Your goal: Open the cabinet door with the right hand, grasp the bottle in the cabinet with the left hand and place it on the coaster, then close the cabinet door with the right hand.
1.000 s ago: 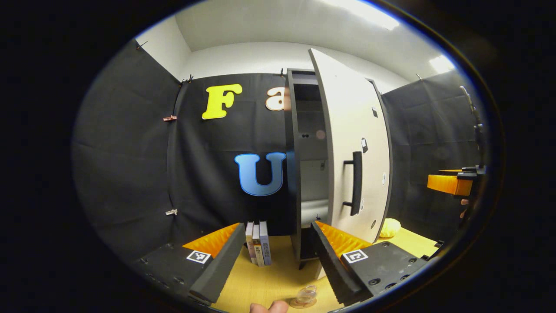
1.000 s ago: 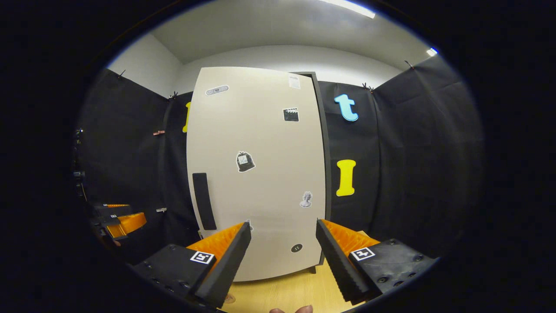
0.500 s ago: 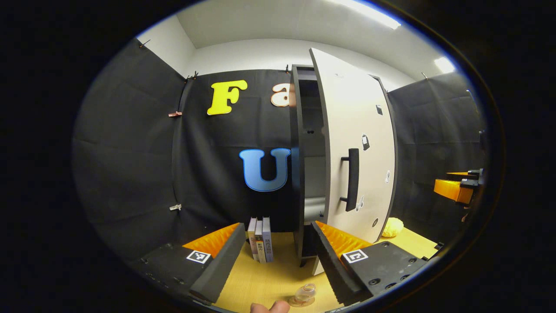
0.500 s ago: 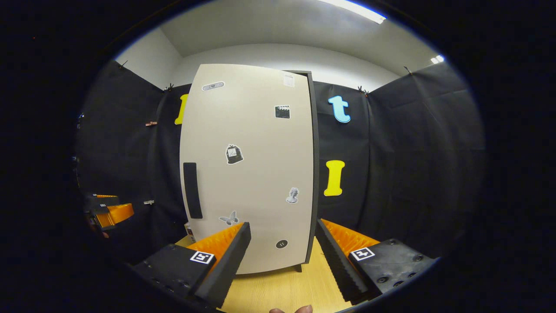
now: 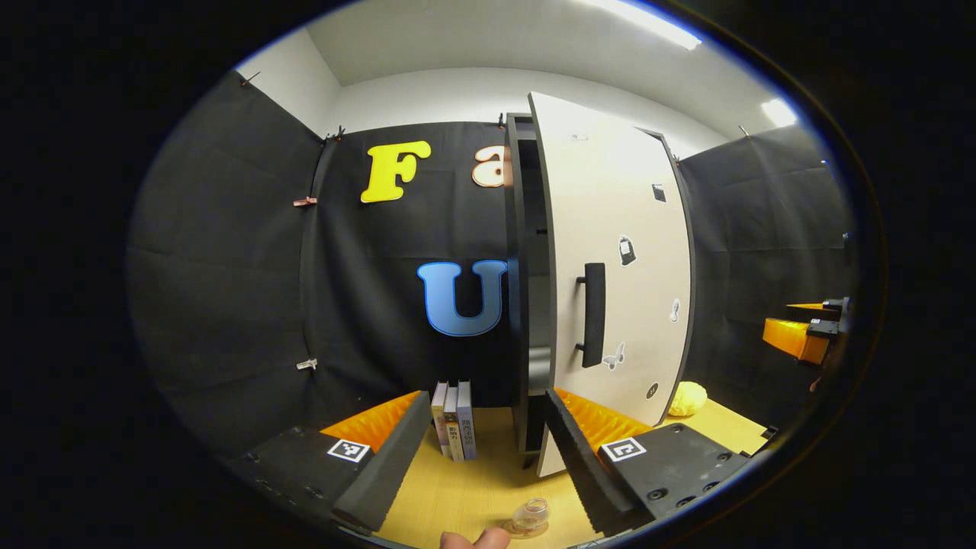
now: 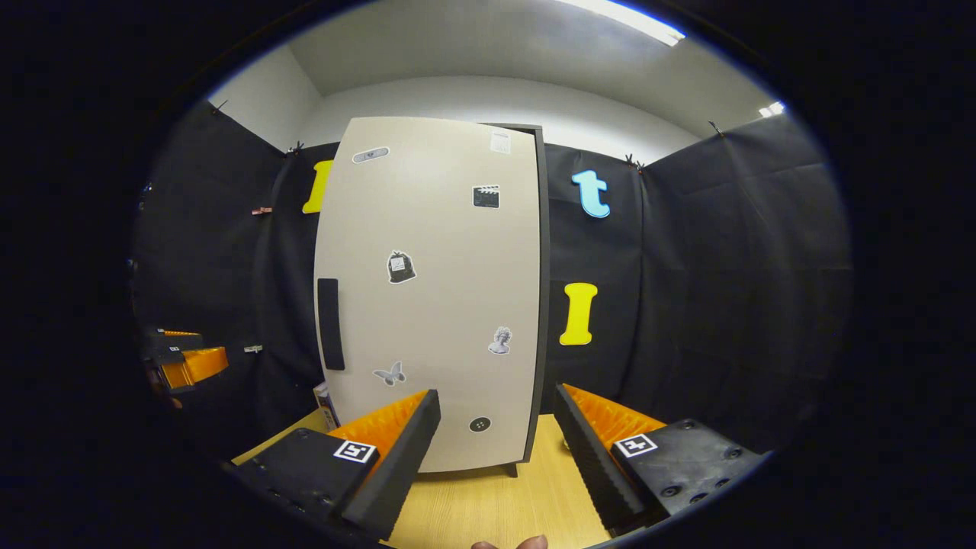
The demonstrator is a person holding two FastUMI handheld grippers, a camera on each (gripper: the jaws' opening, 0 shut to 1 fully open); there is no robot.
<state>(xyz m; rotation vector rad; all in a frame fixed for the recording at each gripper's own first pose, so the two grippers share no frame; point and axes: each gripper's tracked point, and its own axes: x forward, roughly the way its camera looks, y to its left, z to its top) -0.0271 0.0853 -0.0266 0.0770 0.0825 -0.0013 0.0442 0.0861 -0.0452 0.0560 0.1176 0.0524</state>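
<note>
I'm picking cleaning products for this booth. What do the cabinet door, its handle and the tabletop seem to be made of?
Cabinet door: probably laminated board, matte beige, flat with a dark edge.
Handle: matte black bar, metal or plastic; I can't tell which.
Tabletop: light wood or wood-look laminate, with fine straight grain lines.

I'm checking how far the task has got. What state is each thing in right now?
cabinet door: ajar, a narrow gap at its handle edge.
bottle: upright on the coaster, out of the cabinet.
books: standing upright beside the cabinet.
left tool: open, holding nothing.
right tool: open, holding nothing, off the door.
</note>
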